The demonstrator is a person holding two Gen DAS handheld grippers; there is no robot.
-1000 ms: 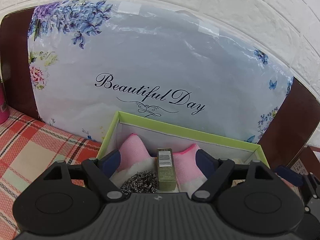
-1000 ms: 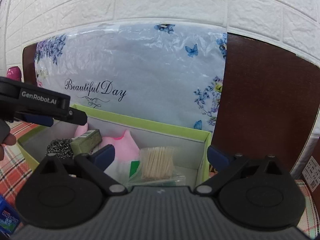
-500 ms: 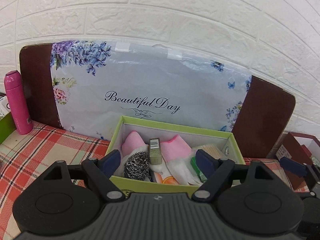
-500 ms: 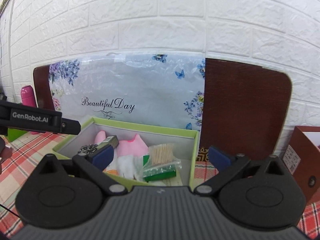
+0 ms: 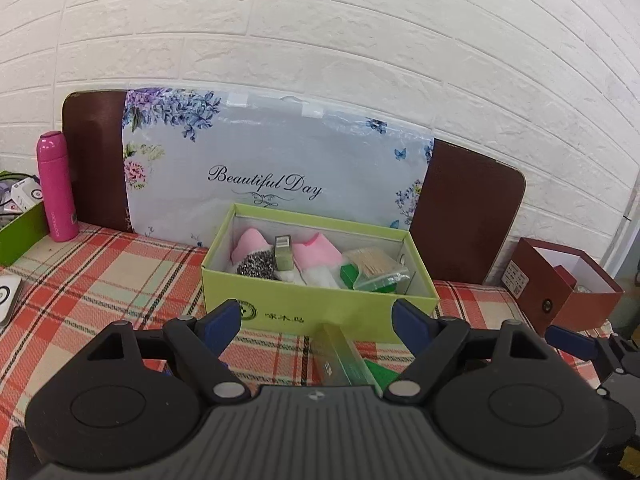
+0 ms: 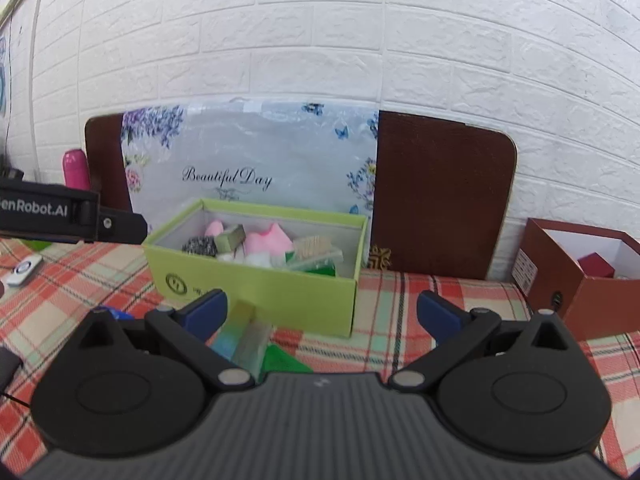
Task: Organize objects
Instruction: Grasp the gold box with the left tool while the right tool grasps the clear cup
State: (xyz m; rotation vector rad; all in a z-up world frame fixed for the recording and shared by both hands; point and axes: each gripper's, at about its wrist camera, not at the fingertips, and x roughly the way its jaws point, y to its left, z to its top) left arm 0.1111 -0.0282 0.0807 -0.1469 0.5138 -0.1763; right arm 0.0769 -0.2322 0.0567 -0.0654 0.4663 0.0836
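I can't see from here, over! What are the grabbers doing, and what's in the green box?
Left gripper open, empty. Right gripper open, empty. Green box holds scrubber, pink cloths, toothpicks. Clear packet lies before box.

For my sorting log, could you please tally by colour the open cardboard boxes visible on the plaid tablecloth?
Lime-green open cardboard box: 2, one in the middle holding items and one at the left edge.
Reddish-brown open cardboard box: 1.
Total: 3 boxes.
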